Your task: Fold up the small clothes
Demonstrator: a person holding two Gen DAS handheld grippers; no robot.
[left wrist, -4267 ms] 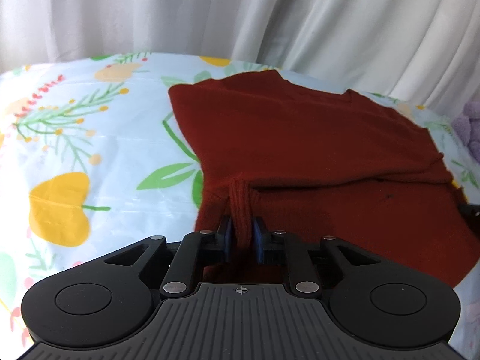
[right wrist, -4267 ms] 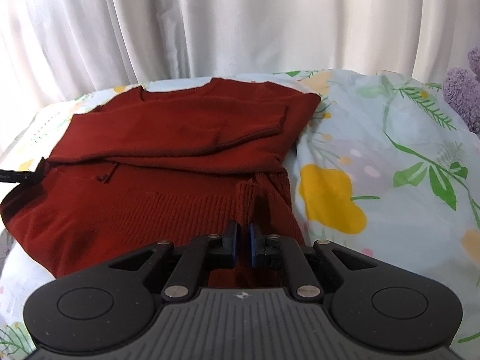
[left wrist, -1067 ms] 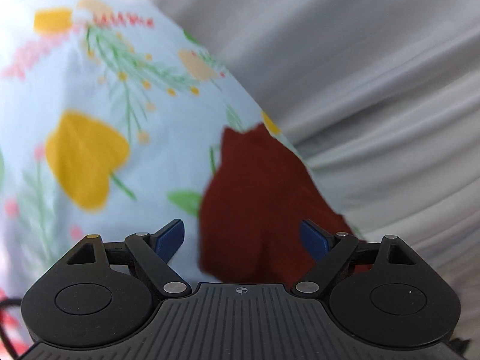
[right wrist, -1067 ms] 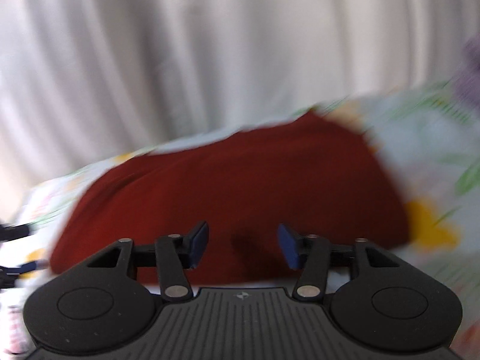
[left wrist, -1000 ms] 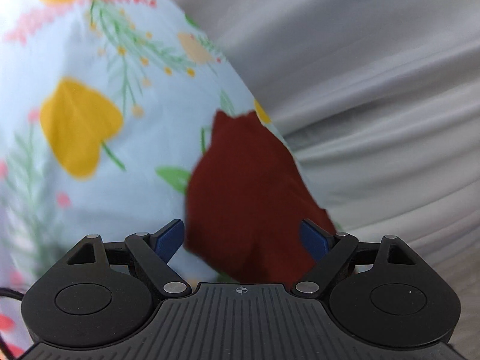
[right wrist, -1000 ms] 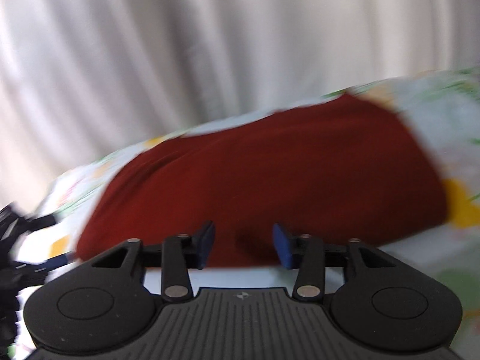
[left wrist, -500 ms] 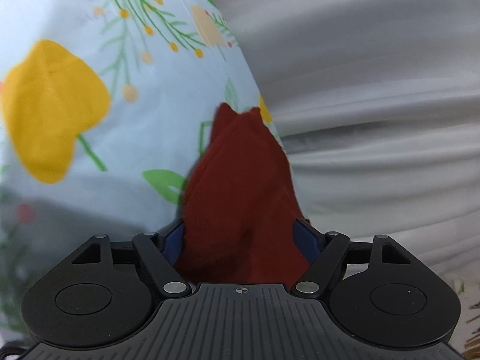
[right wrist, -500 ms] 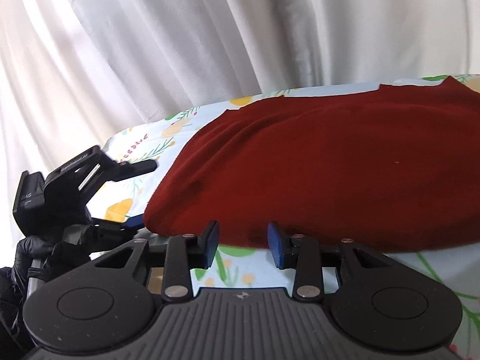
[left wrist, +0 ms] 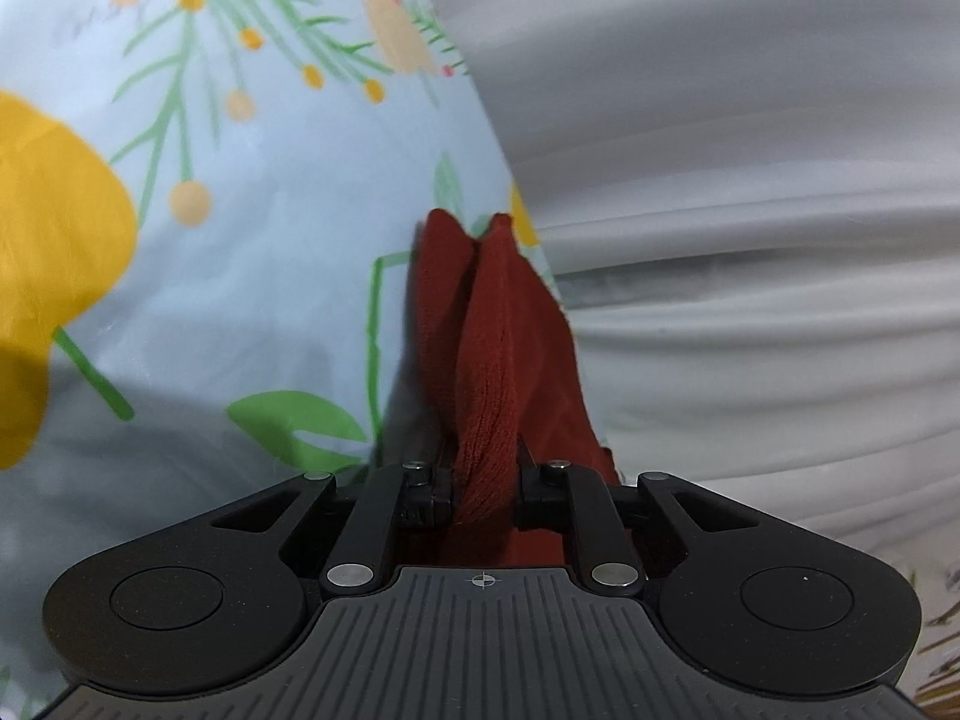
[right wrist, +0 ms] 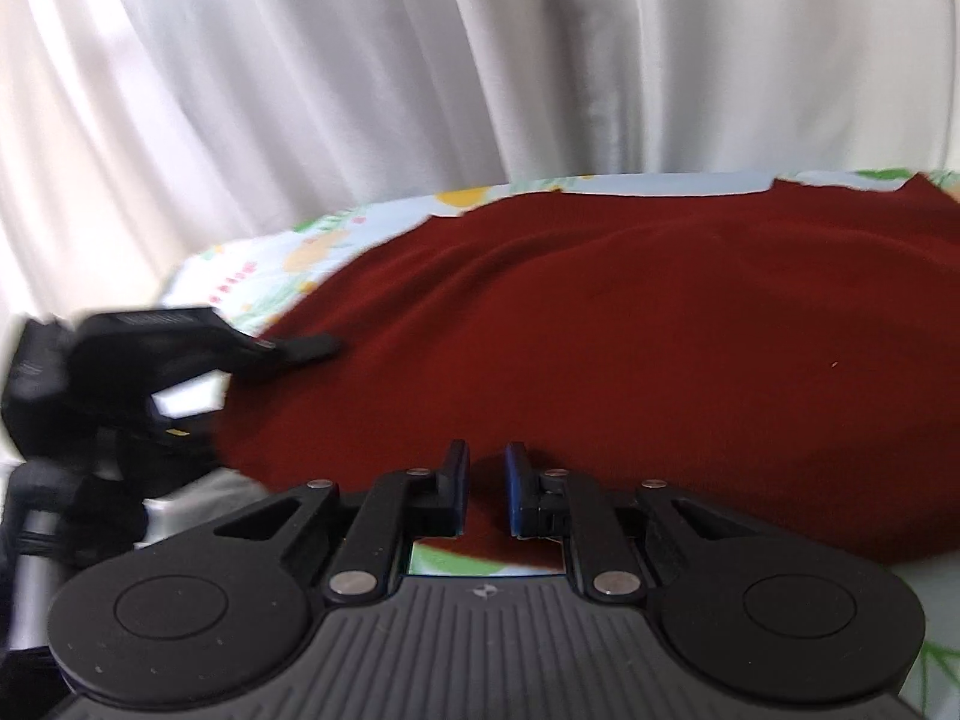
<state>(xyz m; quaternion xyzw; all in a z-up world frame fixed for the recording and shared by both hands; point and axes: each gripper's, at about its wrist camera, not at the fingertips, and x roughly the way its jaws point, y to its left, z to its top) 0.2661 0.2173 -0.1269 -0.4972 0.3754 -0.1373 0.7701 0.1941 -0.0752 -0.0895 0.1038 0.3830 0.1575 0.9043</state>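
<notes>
My left gripper [left wrist: 485,483], wide open half a second ago, now has its jaws closed on a bunched edge of the dark red sweater [left wrist: 492,348]. From my right wrist view, my right gripper [right wrist: 483,489] has narrowed too: its blue pads [right wrist: 515,489] stand close together at the near edge of the sweater [right wrist: 600,360]. A slim gap shows between them, and I cannot tell whether any fabric is caught.

I judge this to be the pickup for the next fold, the left end secured and the right end nearly so.

The sweater lies on a floral sheet [left wrist: 240,240], pale blue with yellow blooms and green stems. It is already folded into a wide, smooth, slightly domed slab. At my left gripper the knit gathers into a ribbed pleat that runs away from the jaws to two small peaks.

Beyond the sheet hangs a white curtain [right wrist: 420,90].
</notes>
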